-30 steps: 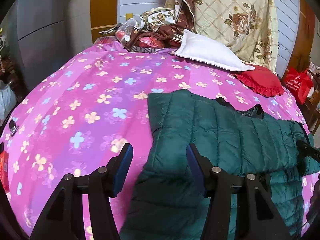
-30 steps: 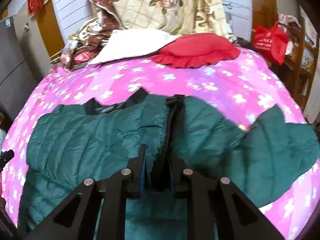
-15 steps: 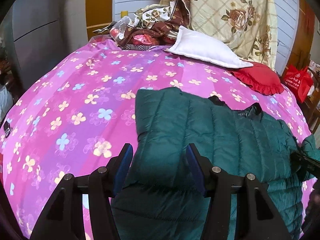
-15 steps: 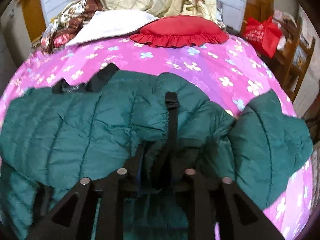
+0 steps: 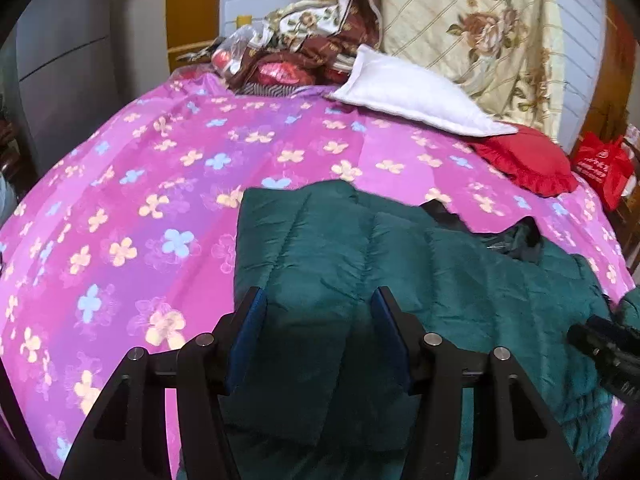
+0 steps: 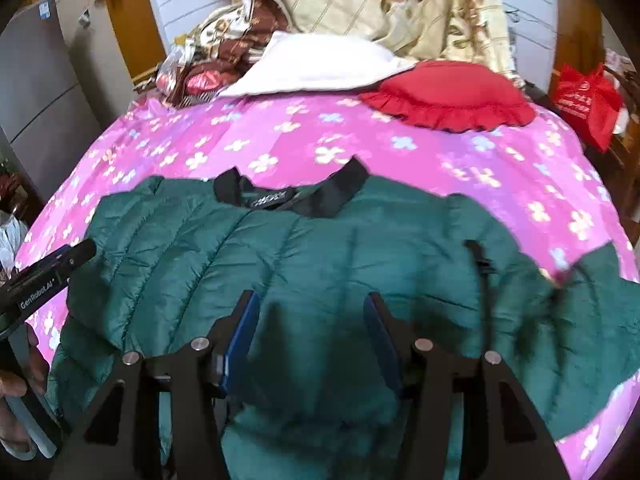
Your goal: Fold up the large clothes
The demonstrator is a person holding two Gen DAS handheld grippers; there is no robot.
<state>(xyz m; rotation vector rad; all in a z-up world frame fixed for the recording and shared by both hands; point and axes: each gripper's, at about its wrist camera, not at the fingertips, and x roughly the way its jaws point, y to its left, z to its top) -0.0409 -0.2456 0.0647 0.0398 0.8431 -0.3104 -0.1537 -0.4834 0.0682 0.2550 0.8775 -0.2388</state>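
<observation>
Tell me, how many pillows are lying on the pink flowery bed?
2. A white pillow lies at the far end of the bed, and a red frilly pillow sits just right of it, touching it. More could be hidden under the heap of bedding behind.

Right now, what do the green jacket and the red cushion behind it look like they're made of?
Green jacket: looks like a thin synthetic shell, probably nylon or polyester, with padded fill; it has a slight sheen and stitched puffy channels. Its black collar looks matte, possibly knit. Red cushion: a soft matte woven fabric, maybe cotton or polyester, with a gathered ruffle edge.
</observation>
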